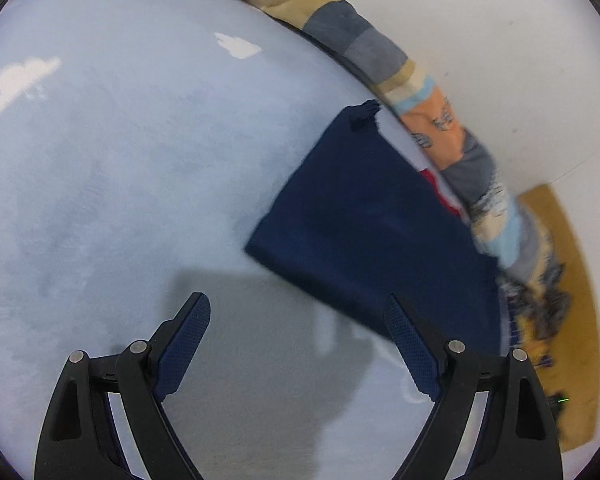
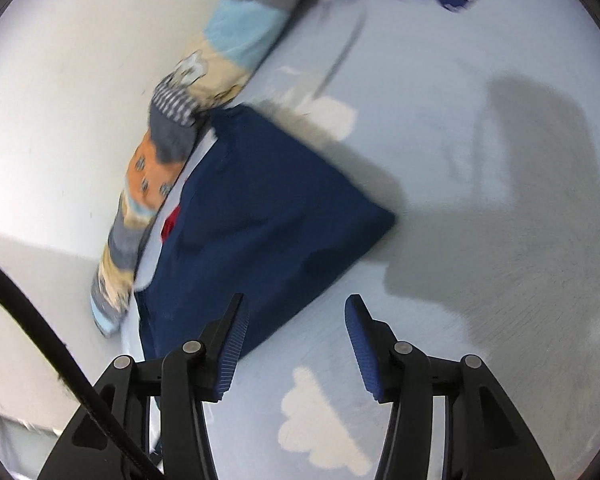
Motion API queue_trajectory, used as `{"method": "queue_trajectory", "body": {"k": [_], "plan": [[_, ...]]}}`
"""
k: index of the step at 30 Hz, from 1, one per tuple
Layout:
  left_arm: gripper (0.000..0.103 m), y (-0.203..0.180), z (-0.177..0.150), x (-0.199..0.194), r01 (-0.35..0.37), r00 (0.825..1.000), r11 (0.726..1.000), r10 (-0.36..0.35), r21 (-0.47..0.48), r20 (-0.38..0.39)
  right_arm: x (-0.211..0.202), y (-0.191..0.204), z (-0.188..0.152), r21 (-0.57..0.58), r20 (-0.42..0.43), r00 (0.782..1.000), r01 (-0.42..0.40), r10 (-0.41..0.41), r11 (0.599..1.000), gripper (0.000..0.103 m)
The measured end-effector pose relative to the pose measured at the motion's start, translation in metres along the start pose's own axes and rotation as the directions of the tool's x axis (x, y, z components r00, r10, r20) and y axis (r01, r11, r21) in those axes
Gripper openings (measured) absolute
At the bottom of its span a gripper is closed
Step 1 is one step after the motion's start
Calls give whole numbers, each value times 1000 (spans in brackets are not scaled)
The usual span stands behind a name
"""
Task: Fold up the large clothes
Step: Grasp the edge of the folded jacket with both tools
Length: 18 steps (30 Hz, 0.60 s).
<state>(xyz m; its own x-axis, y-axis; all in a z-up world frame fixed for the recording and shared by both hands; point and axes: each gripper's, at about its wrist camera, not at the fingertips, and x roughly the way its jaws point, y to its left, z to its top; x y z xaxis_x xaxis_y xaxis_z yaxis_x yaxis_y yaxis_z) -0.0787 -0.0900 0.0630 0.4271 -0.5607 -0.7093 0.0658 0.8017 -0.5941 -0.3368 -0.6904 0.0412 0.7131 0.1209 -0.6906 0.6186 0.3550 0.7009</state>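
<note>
Navy folded garment (image 1: 372, 232), no legible writing.

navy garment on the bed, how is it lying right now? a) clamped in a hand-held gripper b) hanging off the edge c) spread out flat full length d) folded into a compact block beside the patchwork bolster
d: the navy garment lies as a neat folded block on the light blue sheet, beside the patchwork bolster, with both hand-held grippers open and empty.
</note>
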Motion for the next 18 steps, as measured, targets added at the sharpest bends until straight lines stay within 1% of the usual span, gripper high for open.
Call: {"method": "queue_trajectory", "body": {"k": [1, 2, 4, 7, 9, 12, 18], "plan": [[88, 3, 2, 2, 38, 999, 999, -38, -23, -7, 2, -6, 2, 20, -2, 1000, -7, 7, 1000, 55], [88, 5, 3, 3, 58, 998, 998, -58, -38, -9, 5, -11, 4, 37, -3, 1000, -10, 10, 999, 55], [88, 14, 6, 8, 114, 993, 989, -117, -98, -18, 10, -17, 6, 55, -6, 1000, -7, 8, 998, 55], [88, 28, 10, 16, 172, 984, 968, -178, -184, -18, 16, -26, 9, 84, -1, 1000, -5, 6, 996, 55], [88, 36, 13, 24, 198, 978, 955, -208, -222, -23, 21, -29, 12, 102, 1, 1000, -26, 26, 994, 58], [88, 41, 16, 33, 217, 973, 944, -228, -249, -17, 30, -32, 15, 121, 16, 998, -56, 54, 991, 60], [88, 30, 27, 52, 244, 969, 942, -248, -231, 10, 48, -27, 20, 117, 49, 994, -102, 97, 988, 60]]}}
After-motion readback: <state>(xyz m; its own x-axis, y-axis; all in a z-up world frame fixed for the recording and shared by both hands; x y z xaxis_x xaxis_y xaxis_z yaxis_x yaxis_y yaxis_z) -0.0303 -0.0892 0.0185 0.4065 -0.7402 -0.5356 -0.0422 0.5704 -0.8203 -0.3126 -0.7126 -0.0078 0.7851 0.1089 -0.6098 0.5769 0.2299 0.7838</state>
